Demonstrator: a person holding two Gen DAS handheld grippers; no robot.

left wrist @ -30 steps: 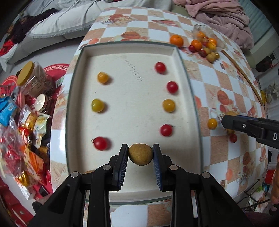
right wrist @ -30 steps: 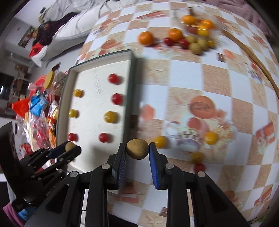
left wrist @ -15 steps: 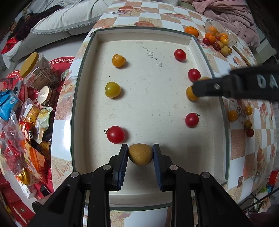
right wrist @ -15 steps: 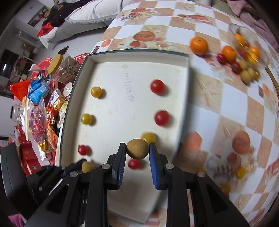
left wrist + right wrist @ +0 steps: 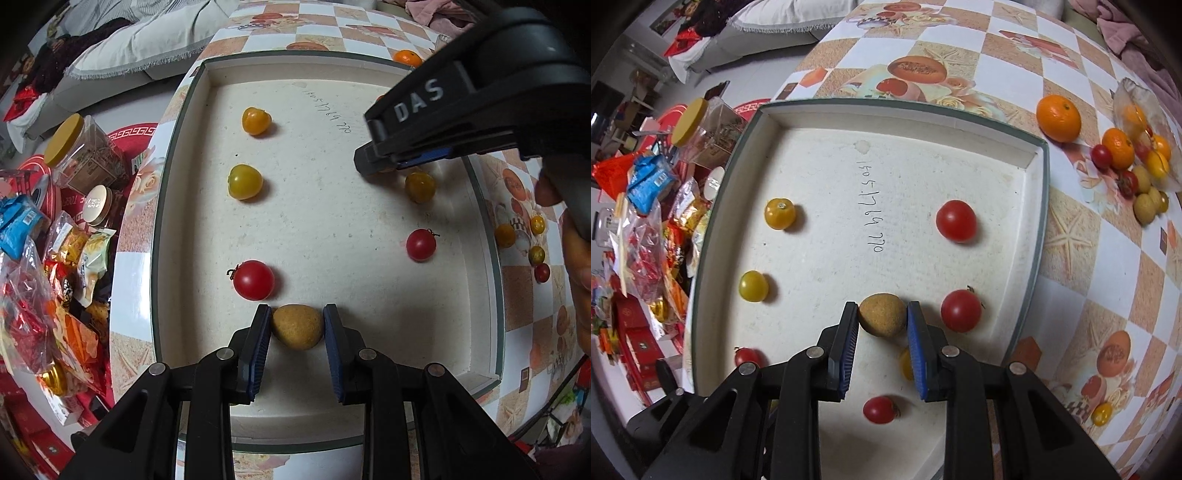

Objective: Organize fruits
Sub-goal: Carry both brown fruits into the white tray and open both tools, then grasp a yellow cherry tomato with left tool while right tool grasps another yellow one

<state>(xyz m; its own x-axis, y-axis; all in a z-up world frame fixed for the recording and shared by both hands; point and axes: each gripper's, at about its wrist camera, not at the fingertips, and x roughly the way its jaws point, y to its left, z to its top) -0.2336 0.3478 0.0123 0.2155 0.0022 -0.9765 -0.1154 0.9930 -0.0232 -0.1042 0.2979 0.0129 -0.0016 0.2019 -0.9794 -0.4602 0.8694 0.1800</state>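
Note:
A white tray (image 5: 484, 280) (image 5: 1039, 206) with a green rim holds two columns of small tomatoes. My left gripper (image 5: 297, 326) is shut on a brown longan (image 5: 297, 326) low over the tray's near left, just below a red tomato (image 5: 254, 279). My right gripper (image 5: 882, 319) is shut on another brown longan (image 5: 882, 319) above the tray's right column, beside a red tomato (image 5: 961, 310). The right gripper also shows in the left wrist view (image 5: 380, 166), above a yellow tomato (image 5: 419, 187).
Loose oranges (image 5: 1058, 118), tomatoes and longans (image 5: 1145, 208) lie with a glass dish (image 5: 1137, 110) on the checkered table at the far right. Snack packets (image 5: 44, 280) and jars (image 5: 81, 155) lie left of the table. More small tomatoes (image 5: 536, 254) lie right of the tray.
My right gripper has carried its longan from the table left over the tray's right column. My left gripper has moved closer to the tray with its longan.

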